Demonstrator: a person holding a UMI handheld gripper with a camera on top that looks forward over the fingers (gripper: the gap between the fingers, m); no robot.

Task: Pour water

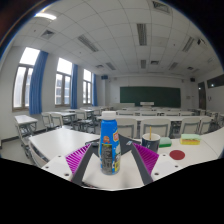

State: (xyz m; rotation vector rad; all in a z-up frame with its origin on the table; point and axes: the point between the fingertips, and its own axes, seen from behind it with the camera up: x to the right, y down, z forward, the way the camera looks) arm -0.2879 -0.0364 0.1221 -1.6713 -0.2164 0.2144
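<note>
A plastic bottle [109, 142] with a blue cap and blue label is held upright in the gripper [110, 160]. Both purple pads [85, 157] look pressed against its lower sides, so it can be called clamped, with no real gap seen at either side. The bottle sits low between the fingers, over the near edge of a pale desk [60, 145].

Further along that desk, toward its right end, a few things can be made out: a purple cup [151, 142], a red round lid or coaster [177, 154], and something green [190, 141] beyond that. Exactly what the green thing is can't be told. The purple cup is the likely target for the water, though that's only a guess from the task.

For the step in hand, which looks like carrying the bottle over before pouring:

- The bottle should be kept upright until its mouth is right above the cup.
- The cap appears to be on, so nothing will come out unless that gets dealt with first. Worth checking.
- The grip is low on the body, so the top could swing when tilted. A slow, steady tilt is advised.
- The red piece just beside the cup should be cleared on the approach.

The rest is classroom: rows of desks, a green board [150, 94] on the far wall.
</note>
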